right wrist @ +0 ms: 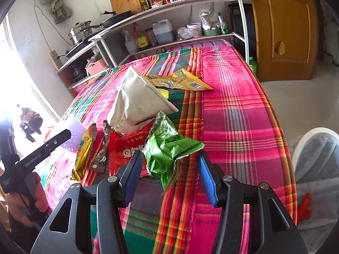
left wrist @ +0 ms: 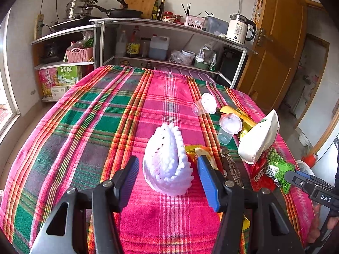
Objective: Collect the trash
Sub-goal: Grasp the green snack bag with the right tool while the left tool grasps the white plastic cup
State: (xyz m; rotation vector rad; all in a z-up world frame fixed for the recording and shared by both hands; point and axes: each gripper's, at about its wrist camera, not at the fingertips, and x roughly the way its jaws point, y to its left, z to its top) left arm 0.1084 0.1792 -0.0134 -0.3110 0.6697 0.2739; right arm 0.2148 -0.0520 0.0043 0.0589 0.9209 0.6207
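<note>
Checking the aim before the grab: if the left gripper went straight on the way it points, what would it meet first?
Most likely the white foam net, which lies on the tablecloth centred between the open jaws of the left gripper; depth is uncertain.

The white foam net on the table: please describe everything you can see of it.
The white foam net looks like soft, knobbly mesh sleeve material, folded into an open pouch with small holes and bumpy edges. It lies on the plaid tablecloth, between the open fingers of the left gripper without touching them. A yellow wrapper lies right beside it.
</note>
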